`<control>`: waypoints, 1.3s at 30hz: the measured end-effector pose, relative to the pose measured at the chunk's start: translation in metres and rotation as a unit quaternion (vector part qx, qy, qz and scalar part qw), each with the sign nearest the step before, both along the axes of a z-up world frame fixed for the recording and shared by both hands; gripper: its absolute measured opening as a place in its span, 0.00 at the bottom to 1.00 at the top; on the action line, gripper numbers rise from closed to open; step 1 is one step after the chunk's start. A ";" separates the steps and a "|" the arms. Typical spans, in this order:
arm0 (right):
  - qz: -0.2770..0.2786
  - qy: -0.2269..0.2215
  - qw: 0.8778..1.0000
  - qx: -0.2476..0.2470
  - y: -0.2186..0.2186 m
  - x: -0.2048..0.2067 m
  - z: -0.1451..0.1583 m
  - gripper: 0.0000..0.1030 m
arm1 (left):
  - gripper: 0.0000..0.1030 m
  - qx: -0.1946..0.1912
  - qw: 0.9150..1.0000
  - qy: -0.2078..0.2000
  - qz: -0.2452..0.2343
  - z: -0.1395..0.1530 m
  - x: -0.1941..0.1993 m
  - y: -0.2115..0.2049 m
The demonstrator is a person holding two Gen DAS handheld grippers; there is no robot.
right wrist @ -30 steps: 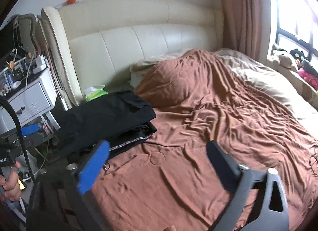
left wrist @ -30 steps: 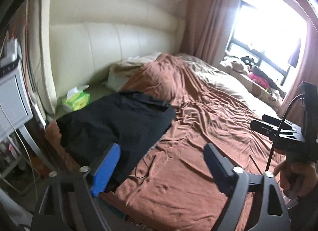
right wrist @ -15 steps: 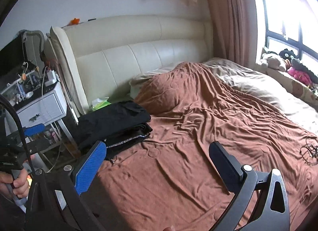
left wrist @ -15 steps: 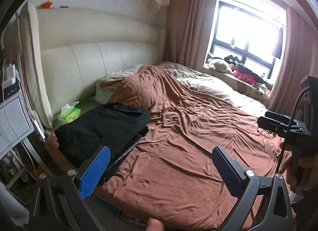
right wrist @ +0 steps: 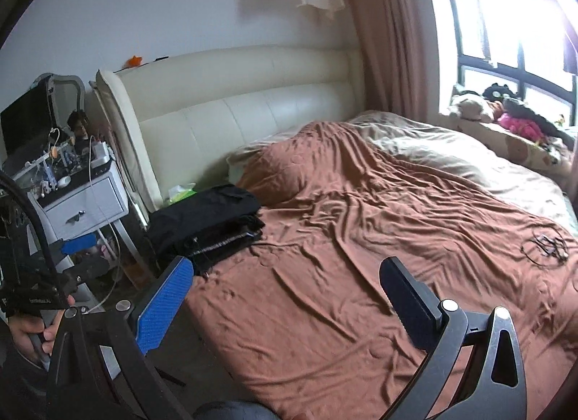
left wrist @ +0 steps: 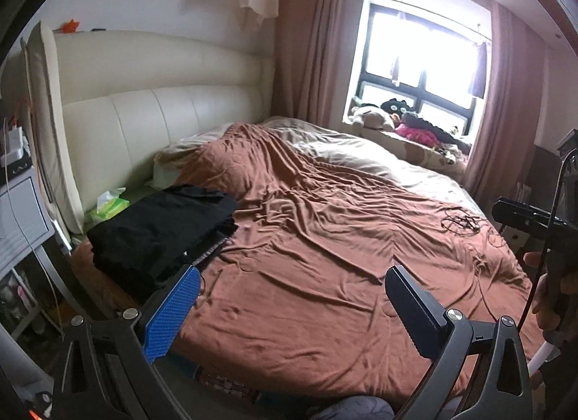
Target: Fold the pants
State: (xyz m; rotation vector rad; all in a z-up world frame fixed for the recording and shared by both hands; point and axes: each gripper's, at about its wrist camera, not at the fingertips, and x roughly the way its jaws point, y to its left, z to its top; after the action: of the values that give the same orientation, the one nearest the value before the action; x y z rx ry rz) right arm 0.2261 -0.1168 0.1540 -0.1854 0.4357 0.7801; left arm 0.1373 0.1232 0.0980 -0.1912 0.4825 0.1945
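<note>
- Left wrist view: the left hand-held gripper (left wrist: 289, 302) is hovering over the near edge of the bed (left wrist: 325, 275), fingers spread wide and gripping nothing. The folded black pants (left wrist: 159, 228) are lying at the bed's left edge, beside a green tissue pack (left wrist: 108, 205).
- Right wrist view: the right hand-held gripper (right wrist: 285, 300) is likewise gaping empty; the pants (right wrist: 206, 221) are sitting far left, near the nightstand (right wrist: 86, 203).

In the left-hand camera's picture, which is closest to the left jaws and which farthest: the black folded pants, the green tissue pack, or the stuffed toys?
From the left gripper:
1. Black folded pants, bed's near left corner.
2. Green tissue pack, just behind, by the headboard.
3. Stuffed toys, windowsill across the bed.
</note>
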 end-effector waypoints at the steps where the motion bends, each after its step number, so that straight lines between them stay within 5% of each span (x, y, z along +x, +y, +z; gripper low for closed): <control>1: -0.006 0.000 1.000 0.000 -0.007 -0.005 -0.001 1.00 | 1.00 0.003 1.000 -0.001 -0.001 0.000 -0.003 -0.004; 22: -0.072 0.025 0.997 0.013 -0.086 -0.104 -0.014 1.00 | 1.00 0.031 0.999 -0.022 -0.037 -0.017 -0.063 -0.084; 39: -0.127 0.000 0.991 0.028 -0.114 -0.172 -0.069 1.00 | 1.00 0.052 0.996 -0.048 -0.058 -0.050 -0.105 -0.111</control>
State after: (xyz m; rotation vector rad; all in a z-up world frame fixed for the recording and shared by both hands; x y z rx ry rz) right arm 0.0537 -0.2308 0.0846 -0.0749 0.4279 0.5410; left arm 0.0320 0.0118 0.0485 -0.0705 0.3867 0.0951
